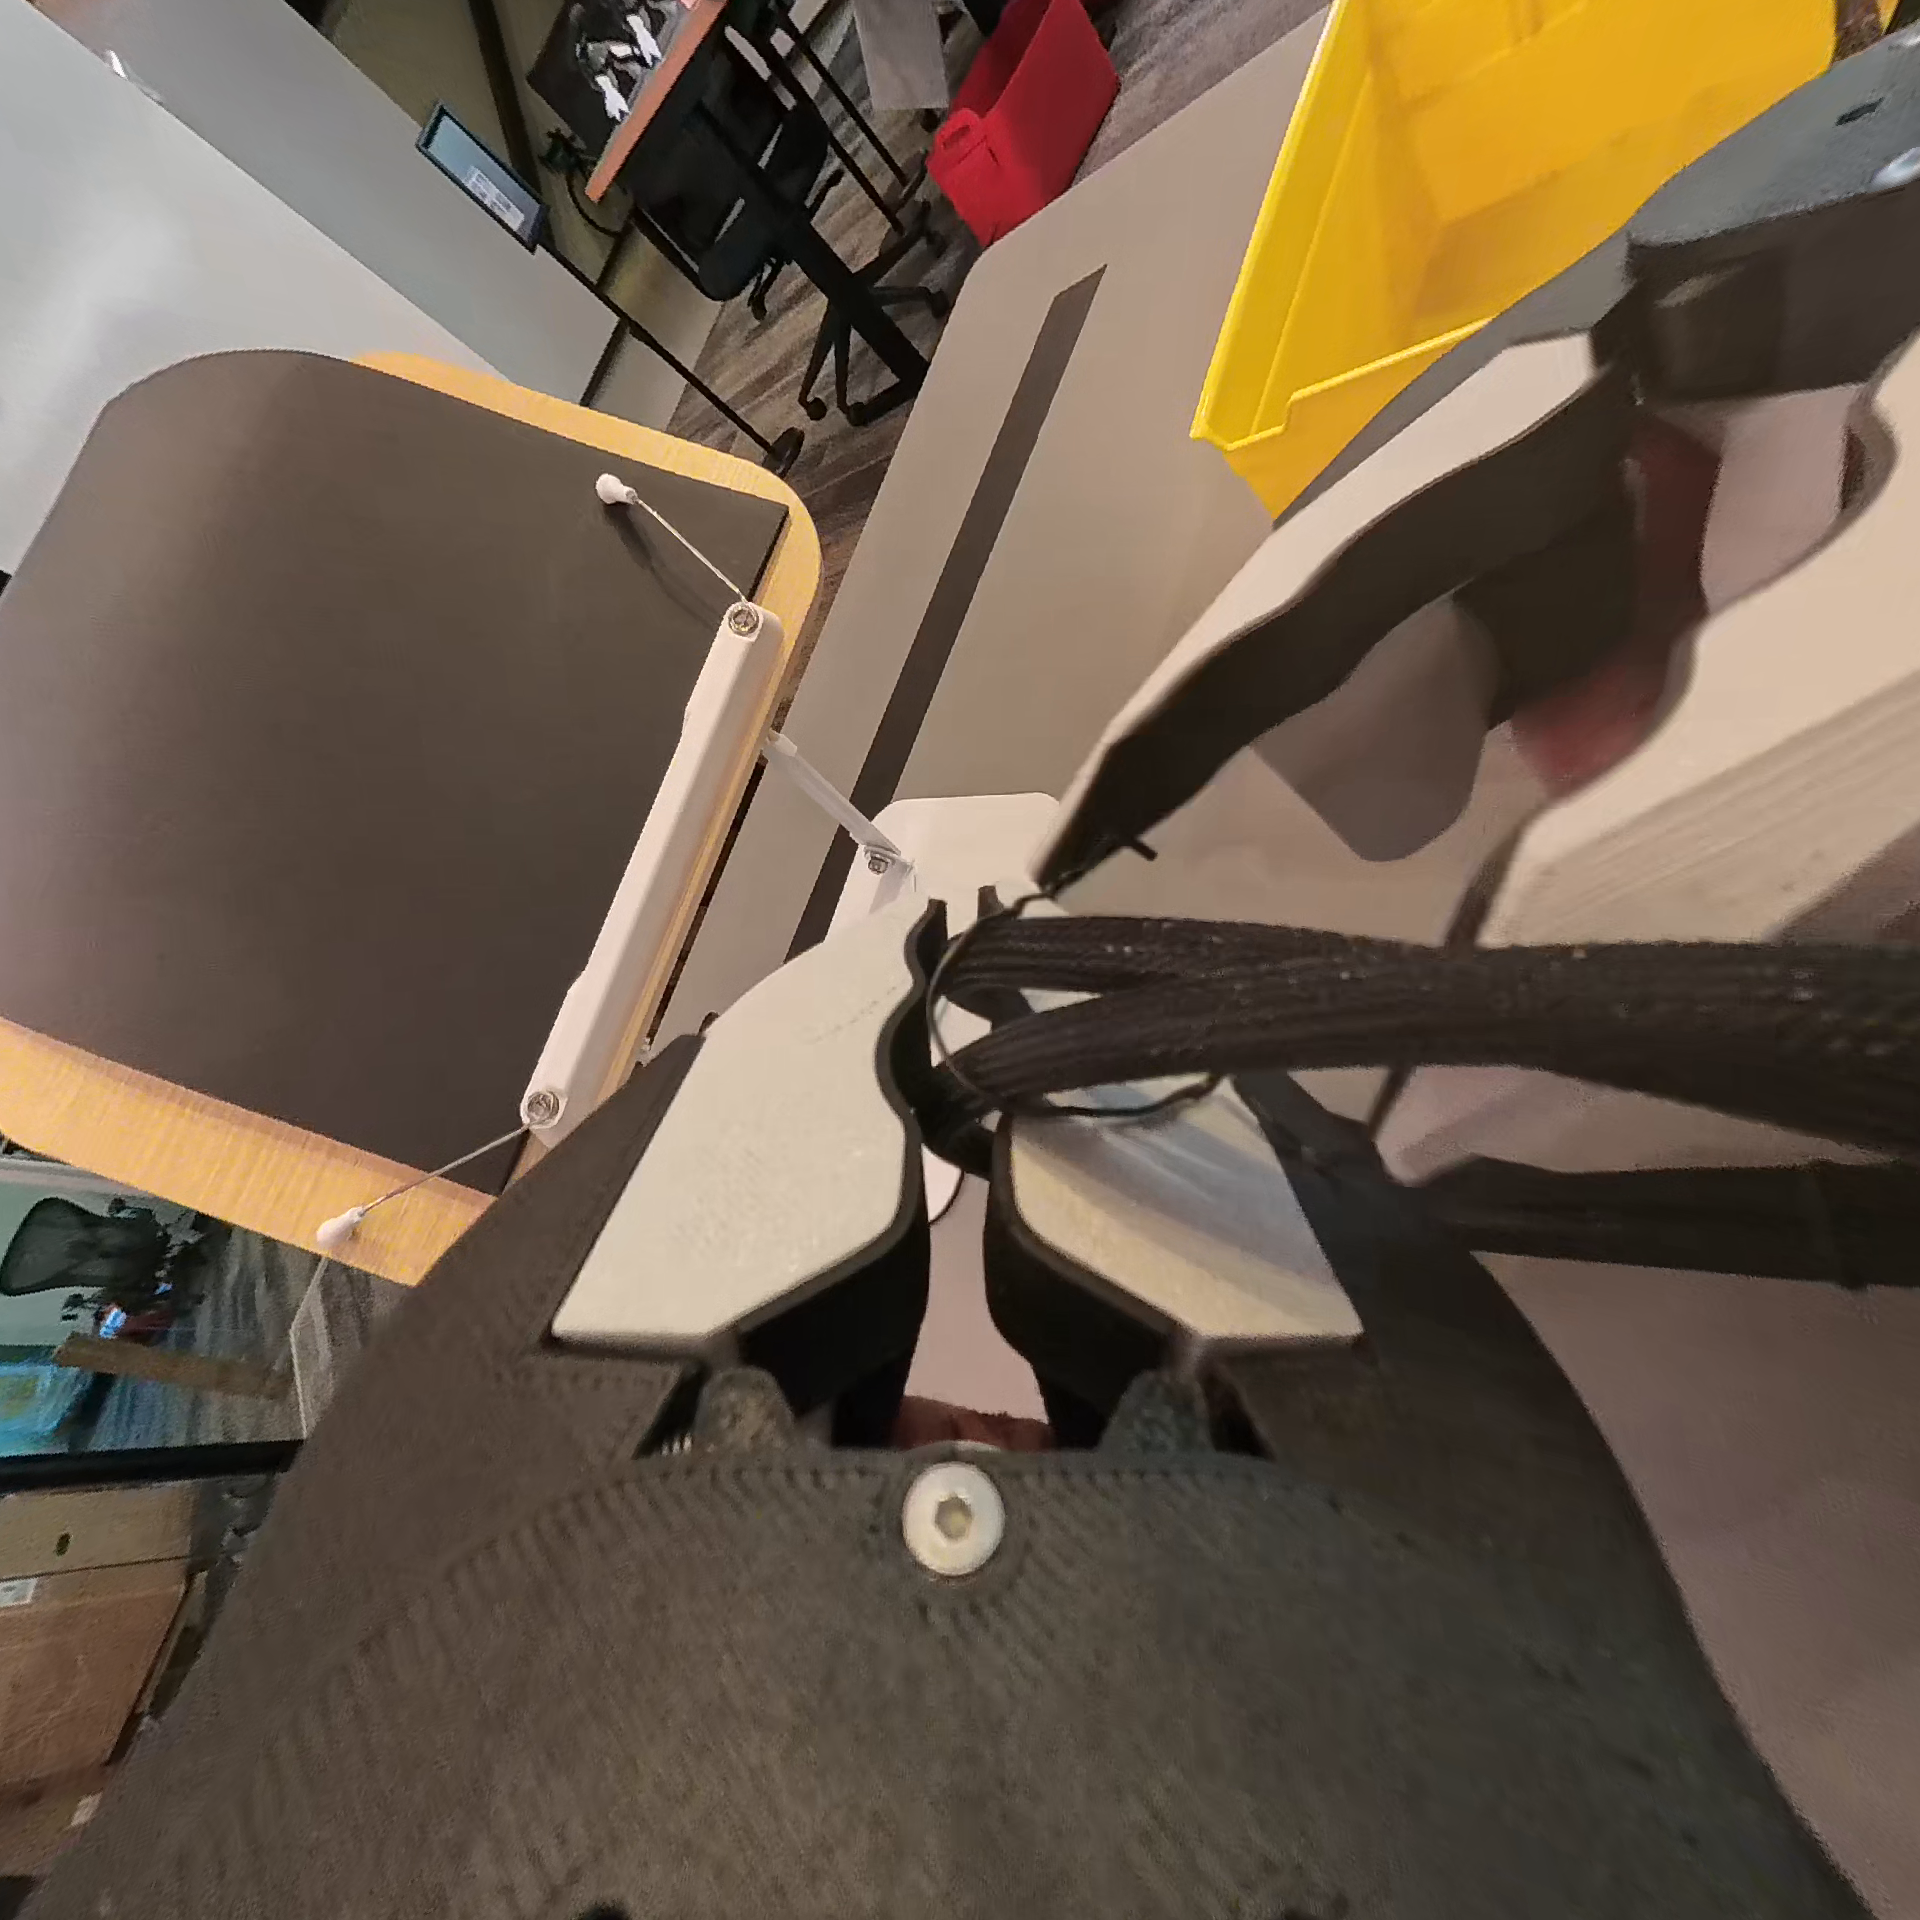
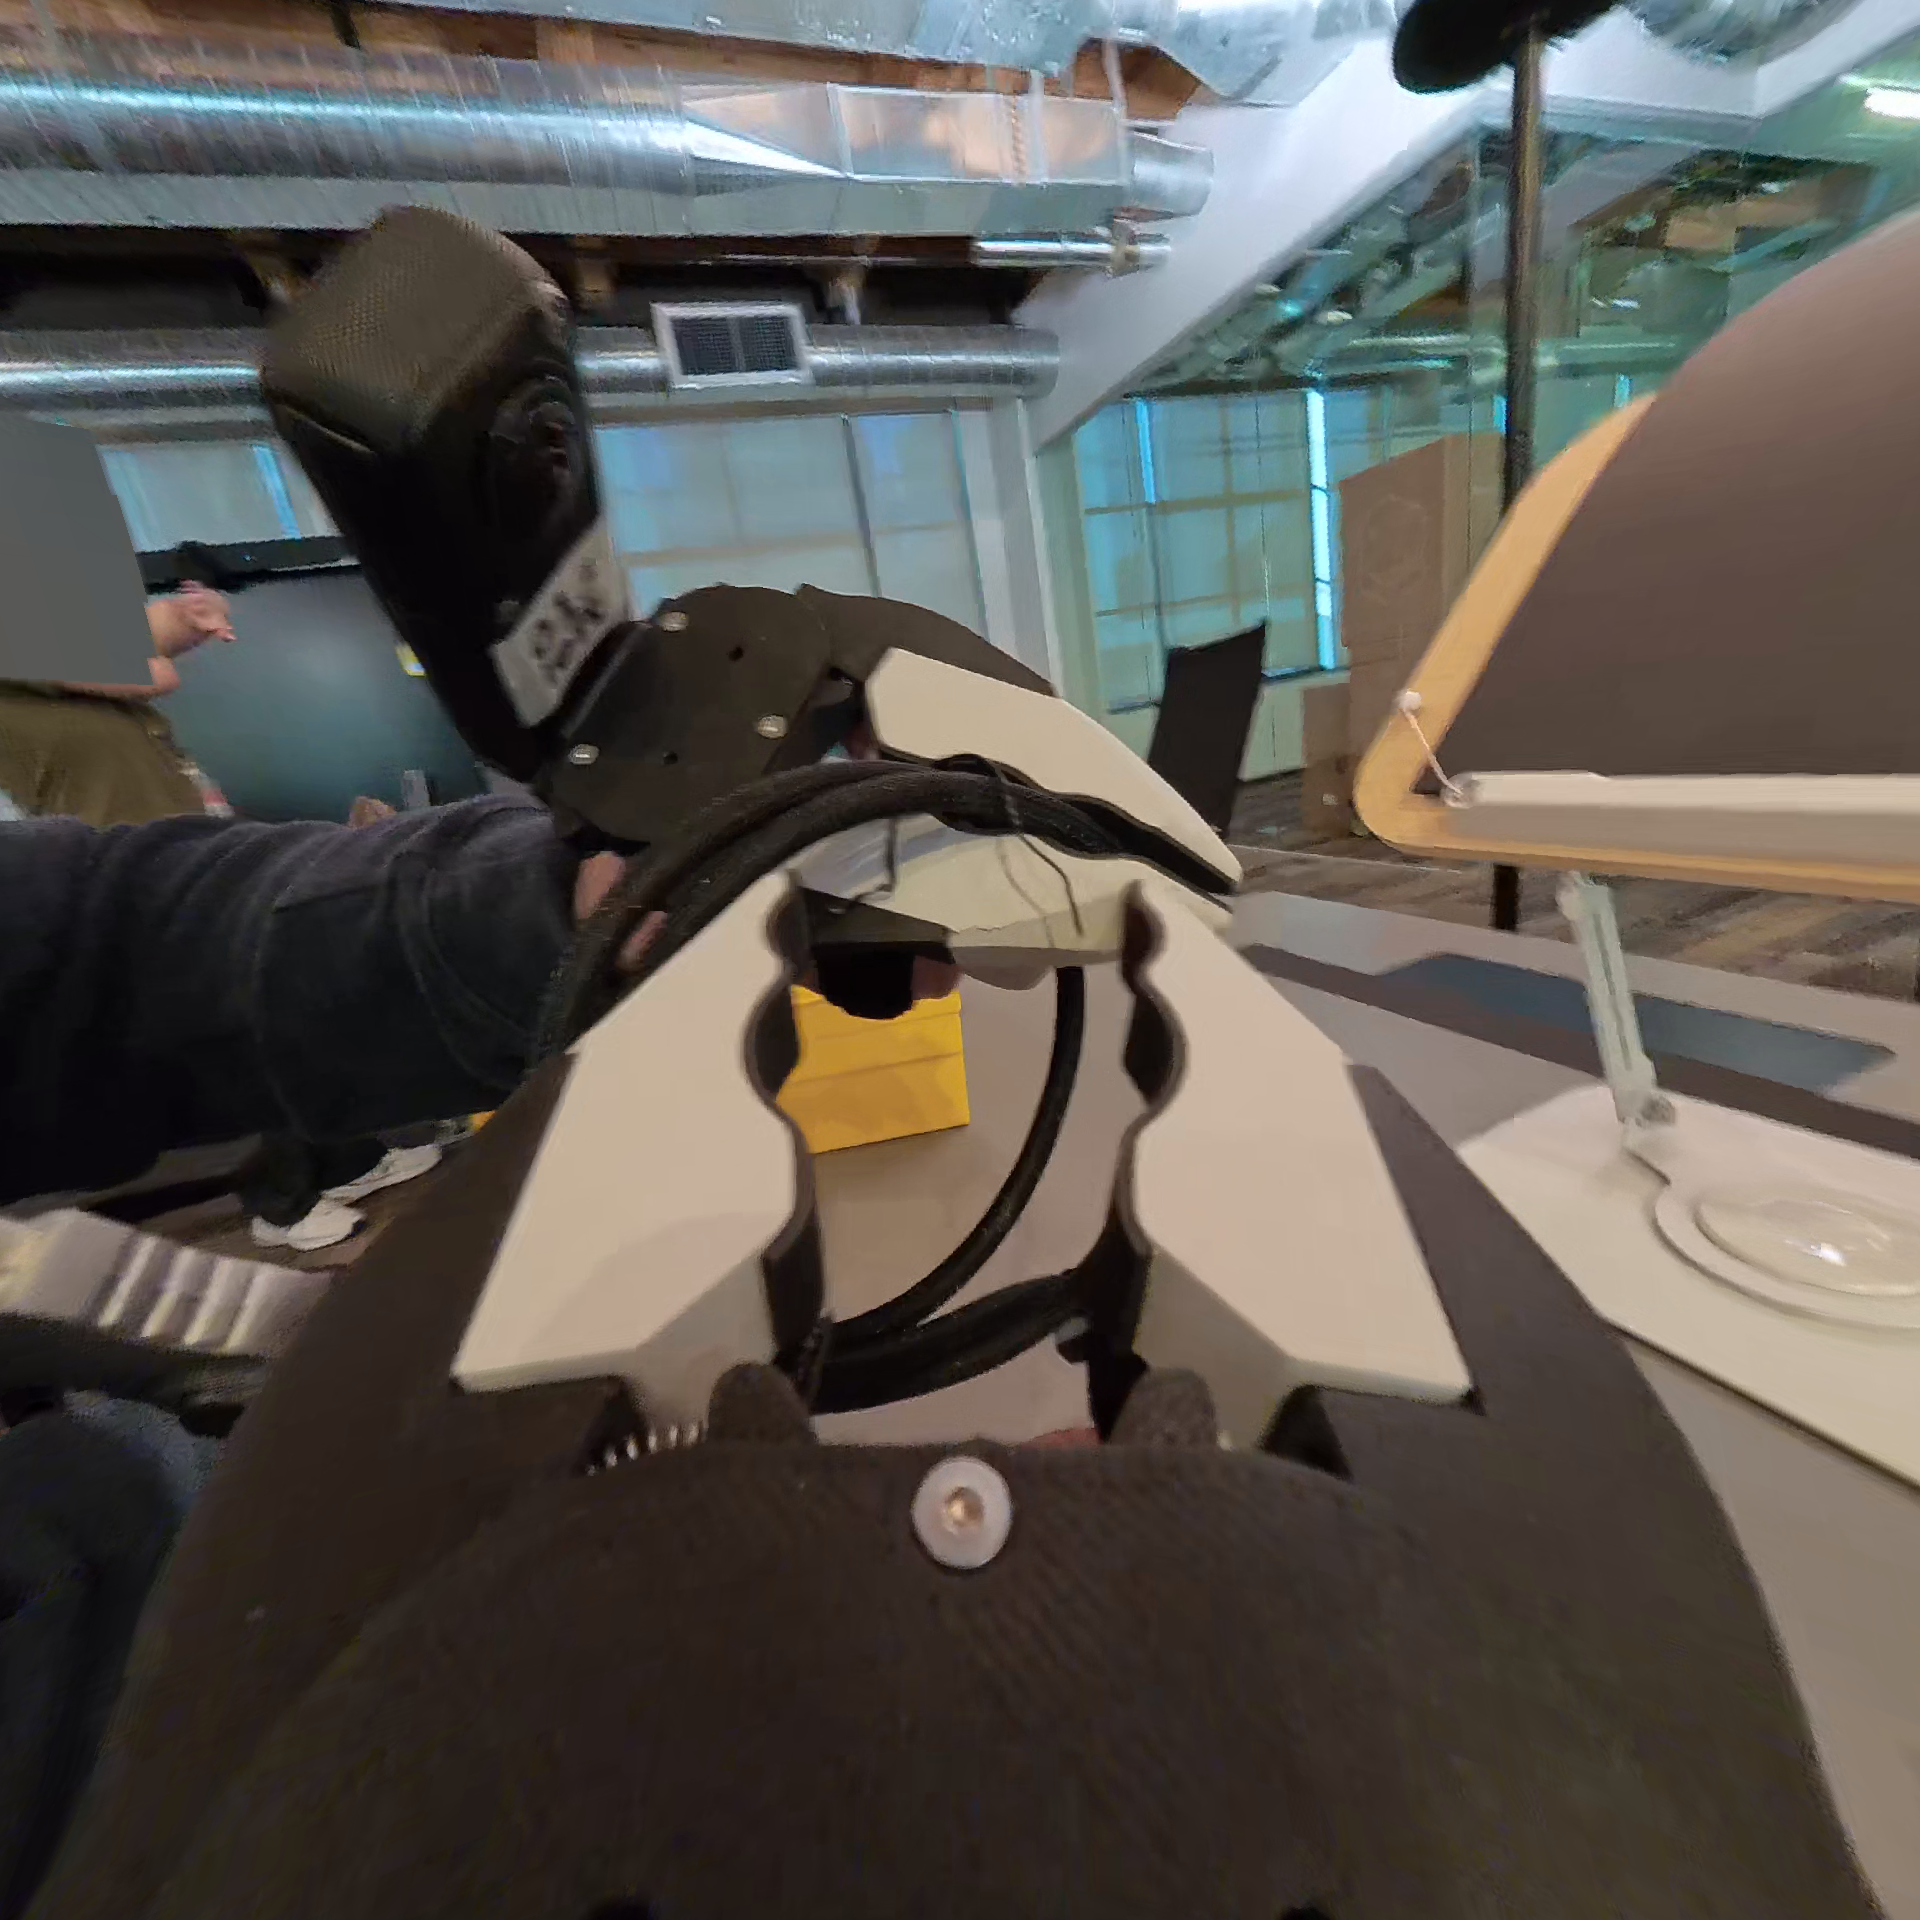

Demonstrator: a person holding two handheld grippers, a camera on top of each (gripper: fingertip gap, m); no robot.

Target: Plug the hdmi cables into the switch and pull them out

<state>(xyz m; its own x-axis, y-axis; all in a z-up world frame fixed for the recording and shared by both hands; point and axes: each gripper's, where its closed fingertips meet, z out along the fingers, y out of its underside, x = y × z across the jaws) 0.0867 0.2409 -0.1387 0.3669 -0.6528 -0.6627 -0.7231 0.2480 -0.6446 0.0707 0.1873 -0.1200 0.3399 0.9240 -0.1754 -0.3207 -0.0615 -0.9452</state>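
Black braided HDMI cables point(image 1: 1455, 997) run in from the right and pass between the fingers of my left gripper point(image 1: 961, 997), which is shut on the bundle. In the right wrist view the left gripper point(image 2: 1195, 878) is held up ahead with the cables point(image 2: 831, 800) clamped in it. One cable loops down point(image 2: 1049, 1122) through the gap of my right gripper point(image 2: 956, 914), which is open and holds nothing. One right gripper finger point(image 1: 1195, 727) shows in the left wrist view, with its tip close to the cables. No switch is in view.
A dark panel with a wooden rim point(image 1: 364, 727) hangs on a white stand point(image 1: 675, 852) above the grey table point(image 1: 935, 520); the panel point(image 2: 1766, 571) is at the right, over a white base point(image 2: 1558, 1195). A yellow bin point(image 1: 1455, 208) point(image 2: 883, 1070) stands beyond. A person point(image 2: 83, 748) stands at the far left. The panel point(image 2: 1766, 571) is about 30 centimeters from both grippers' fingertips.
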